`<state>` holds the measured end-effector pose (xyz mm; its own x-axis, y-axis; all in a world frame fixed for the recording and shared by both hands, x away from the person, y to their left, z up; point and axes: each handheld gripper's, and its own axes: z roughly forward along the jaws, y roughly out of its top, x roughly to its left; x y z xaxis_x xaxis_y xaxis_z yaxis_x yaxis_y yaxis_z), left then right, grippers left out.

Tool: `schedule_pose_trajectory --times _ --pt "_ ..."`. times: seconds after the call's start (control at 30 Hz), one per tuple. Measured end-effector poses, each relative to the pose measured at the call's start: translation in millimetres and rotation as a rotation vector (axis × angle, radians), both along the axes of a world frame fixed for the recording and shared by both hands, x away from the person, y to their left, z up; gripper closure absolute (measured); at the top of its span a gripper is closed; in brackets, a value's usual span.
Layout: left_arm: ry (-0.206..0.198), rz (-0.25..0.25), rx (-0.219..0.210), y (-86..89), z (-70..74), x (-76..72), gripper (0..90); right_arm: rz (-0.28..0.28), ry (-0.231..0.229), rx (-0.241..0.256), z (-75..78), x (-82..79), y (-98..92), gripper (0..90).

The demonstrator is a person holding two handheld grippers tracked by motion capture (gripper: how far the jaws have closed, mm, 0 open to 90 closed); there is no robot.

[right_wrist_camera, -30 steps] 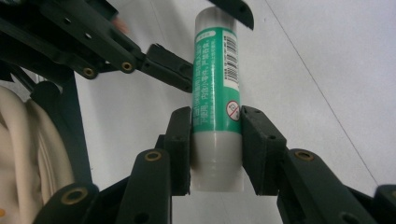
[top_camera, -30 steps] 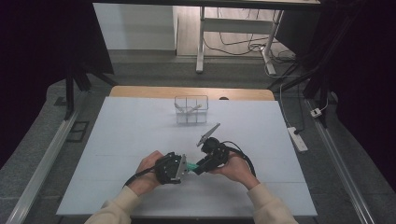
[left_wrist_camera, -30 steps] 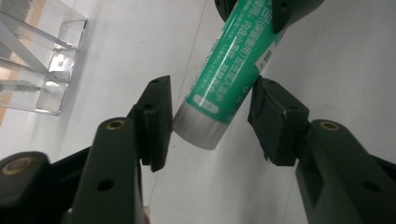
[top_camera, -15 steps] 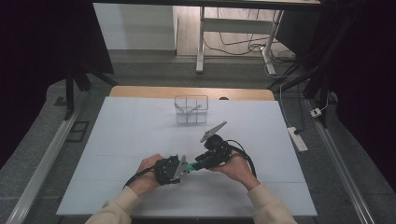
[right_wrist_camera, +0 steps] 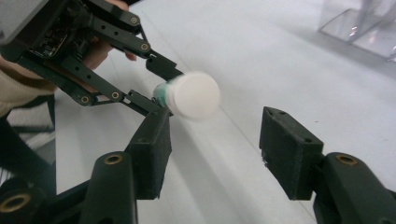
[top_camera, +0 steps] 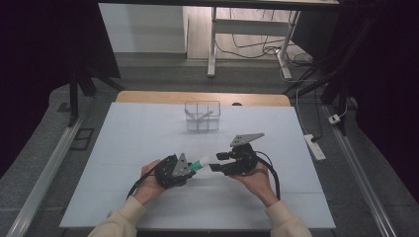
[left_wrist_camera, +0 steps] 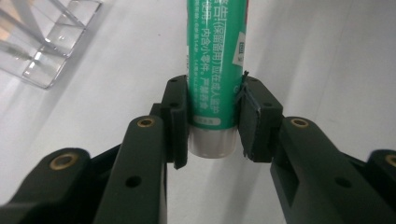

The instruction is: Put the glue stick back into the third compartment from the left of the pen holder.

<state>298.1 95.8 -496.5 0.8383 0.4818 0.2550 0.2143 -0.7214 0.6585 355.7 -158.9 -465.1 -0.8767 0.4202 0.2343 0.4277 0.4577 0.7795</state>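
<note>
A green tube [left_wrist_camera: 215, 56] with printed text and a white end is clamped between the pads of my left gripper [left_wrist_camera: 215, 107], which is shut on it. In the high view the left gripper [top_camera: 190, 169] holds the tube [top_camera: 200, 163] just above the table's near middle, pointing right at my right gripper [top_camera: 221, 162]. The right gripper [right_wrist_camera: 219, 135] is open, its jaws spread wide. The tube's round white cap [right_wrist_camera: 194, 95] faces them a short way off, slightly blurred. Behind the cap is the left gripper [right_wrist_camera: 159, 88], held by a hand.
A clear plastic box [top_camera: 202, 116] with dividers and a few small items stands at the far middle of the white table [top_camera: 148, 128]. One corner of the box [left_wrist_camera: 42, 42] appears in the left gripper view. A power strip [top_camera: 314, 146] lies off the table's right edge.
My right gripper has shifted slightly to the right and turned, with its top plate swinging right. The left gripper has kept its hold on the tube in about the same place.
</note>
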Motion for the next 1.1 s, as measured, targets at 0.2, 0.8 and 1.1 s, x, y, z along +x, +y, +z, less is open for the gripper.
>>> schedule_pose_trajectory --times 0.2,0.8,1.1 --pt "0.003 0.032 -0.058 6.6 2.7 1.3 66.2 -0.046 -0.029 0.05 -4.6 -2.6 -9.6 37.5" --pt "0.014 0.031 -0.14 3.4 3.3 -0.6 66.2 -0.048 -0.081 0.134 -11.8 -9.1 5.3 35.3" --pt "0.019 0.037 -0.167 -3.1 1.9 -1.4 66.1 -0.06 -0.088 0.169 -12.4 -11.0 11.3 37.0"
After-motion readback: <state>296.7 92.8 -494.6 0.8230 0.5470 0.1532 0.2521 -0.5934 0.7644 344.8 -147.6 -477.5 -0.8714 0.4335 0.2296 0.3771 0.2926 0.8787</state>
